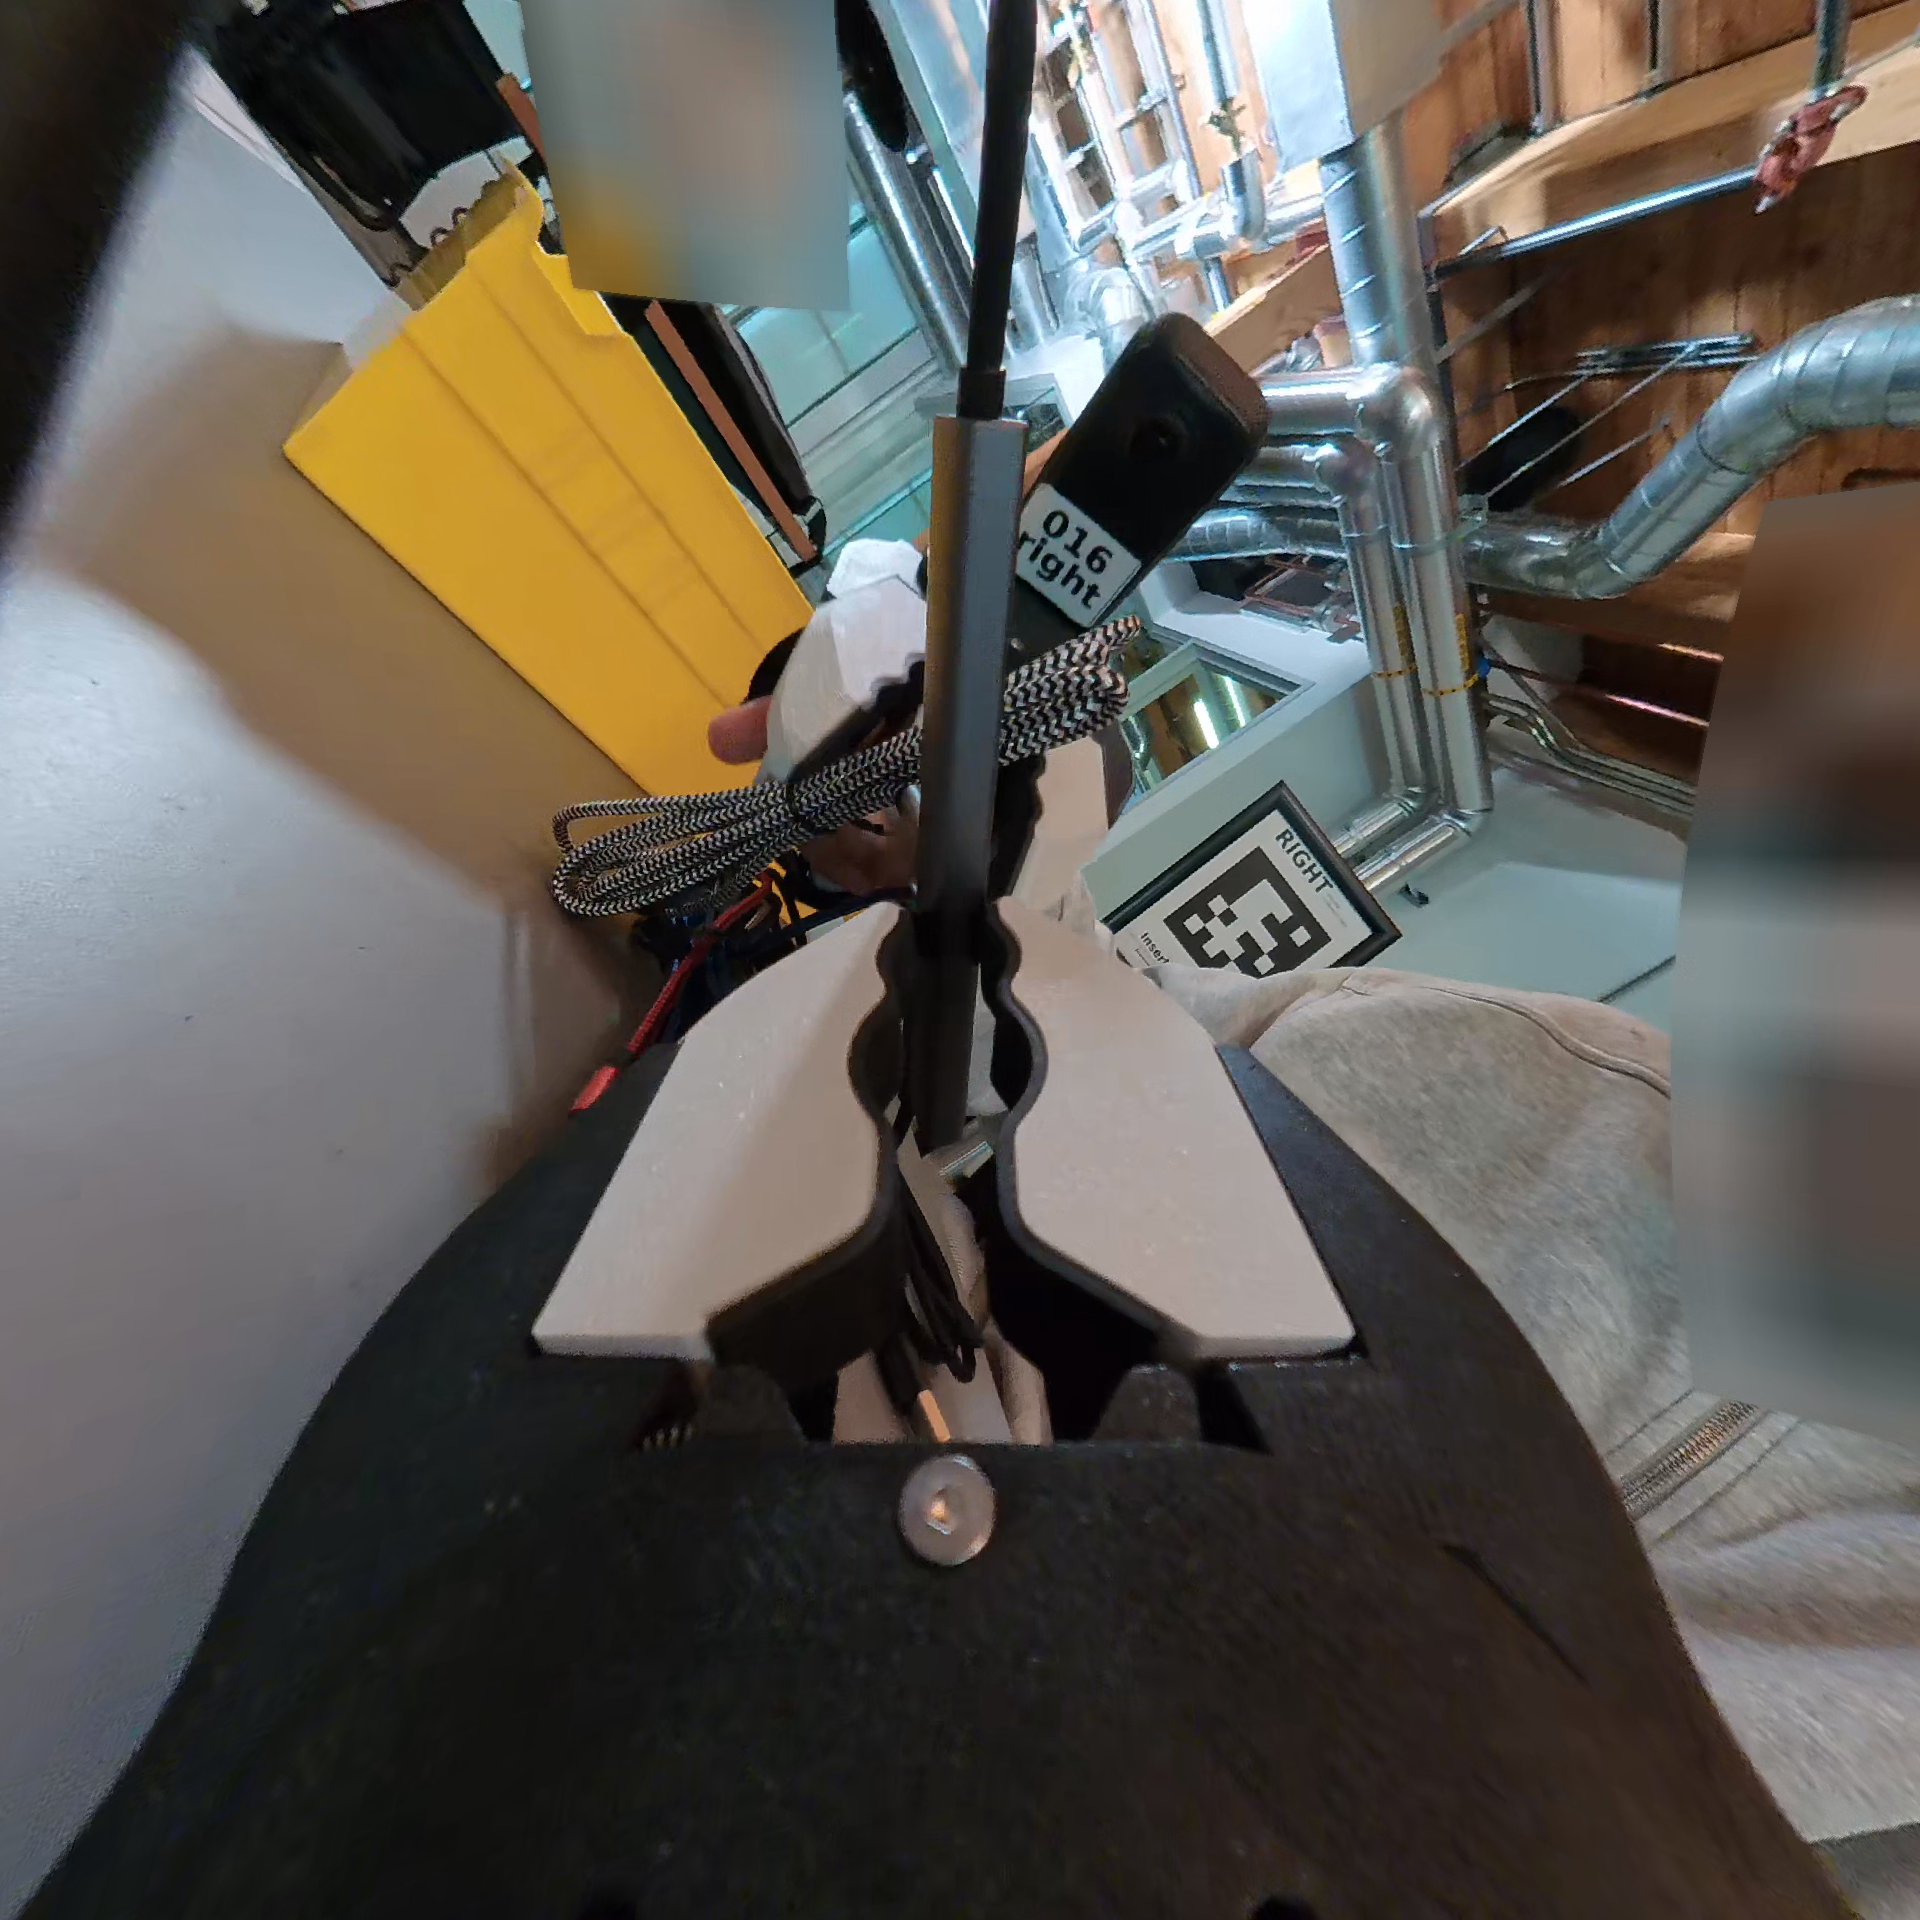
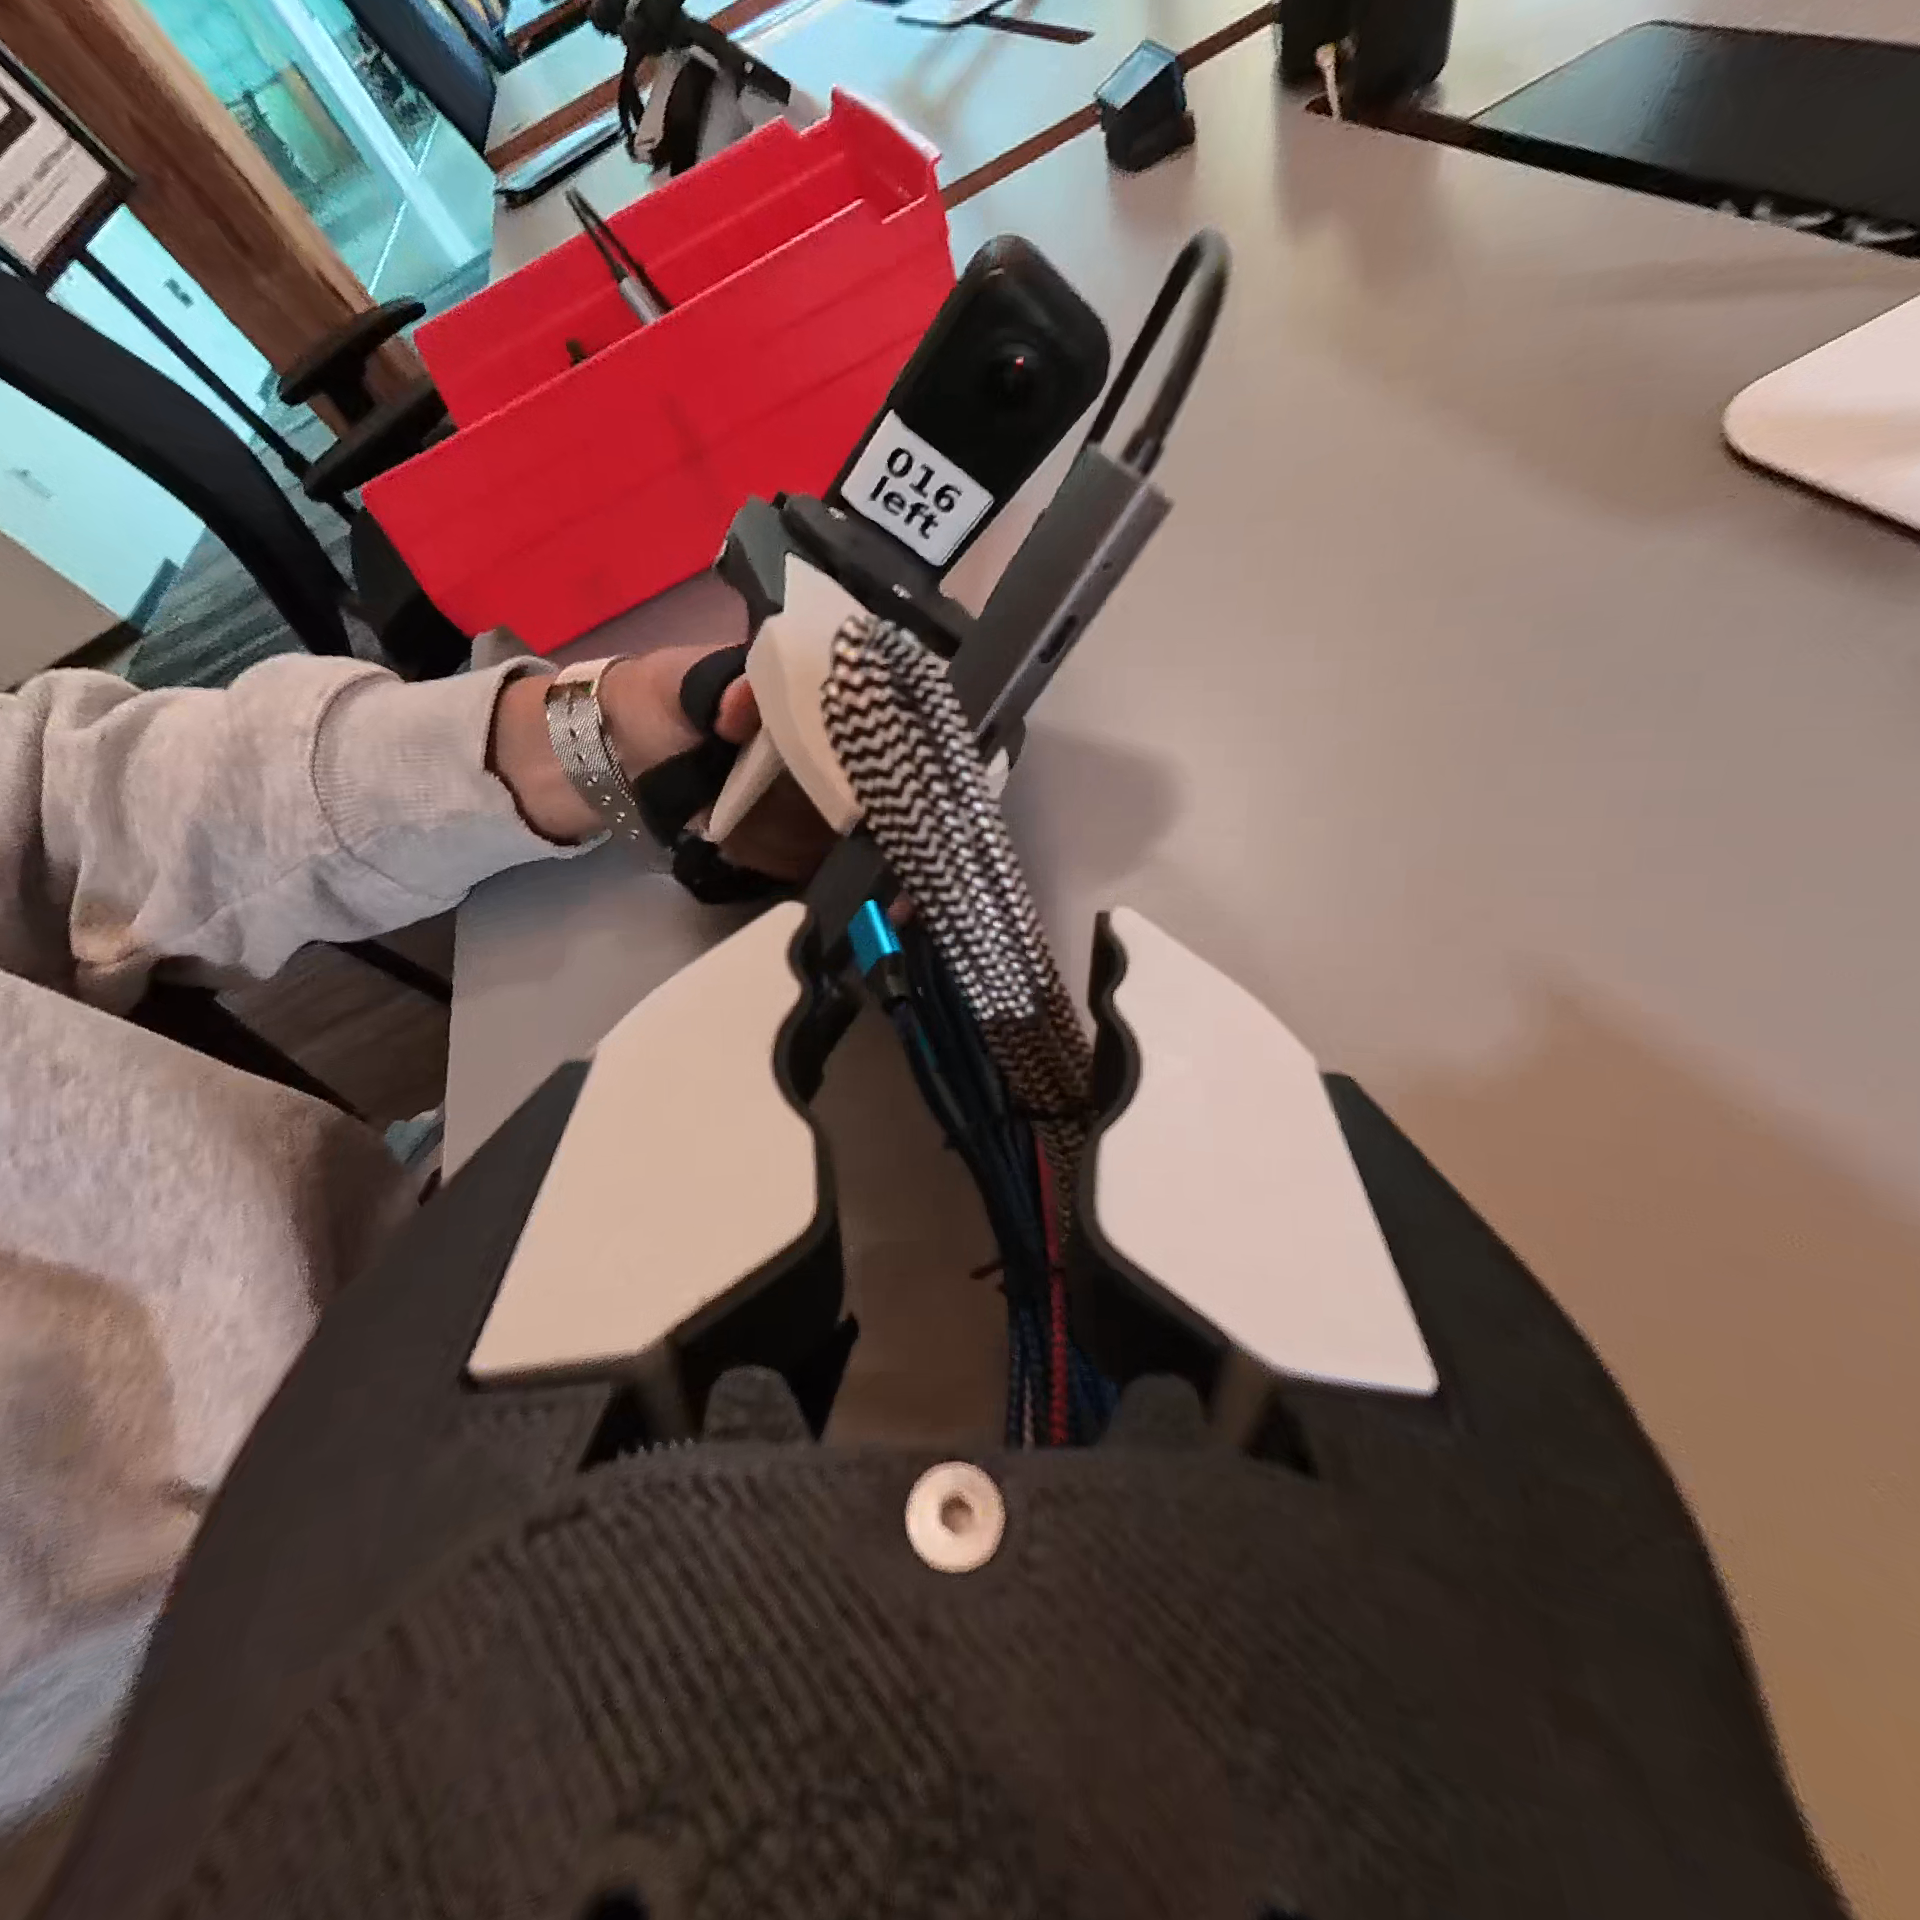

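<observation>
My left gripper (image 1: 940, 920) is shut on a slim grey hub (image 1: 966, 644) that stands up out of the jaws. A black cable (image 1: 997, 208) runs from the hub's top. My right gripper (image 2: 951, 935) is closed on a bundle of cables (image 2: 977, 831): a black-and-white braided one with blue and red ones. The jaws stand partly apart and the bundle fills the gap at the tips. The bundle reaches up against the left gripper's white finger (image 2: 795, 665), beside the hub (image 2: 1081, 561). In the left wrist view the bundle (image 1: 727, 831) crosses behind the hub.
A red bin (image 2: 675, 416) stands on the grey table (image 2: 1455, 727) behind the grippers. A yellow bin (image 1: 540, 499) shows in the left wrist view. A white object (image 2: 1839, 416) lies at the right, a black mat (image 2: 1714, 104) at the back. A grey sleeve (image 2: 260, 779) and a chair (image 2: 156, 468) are at the left. Less than 4 cm separates the two grippers' tips.
</observation>
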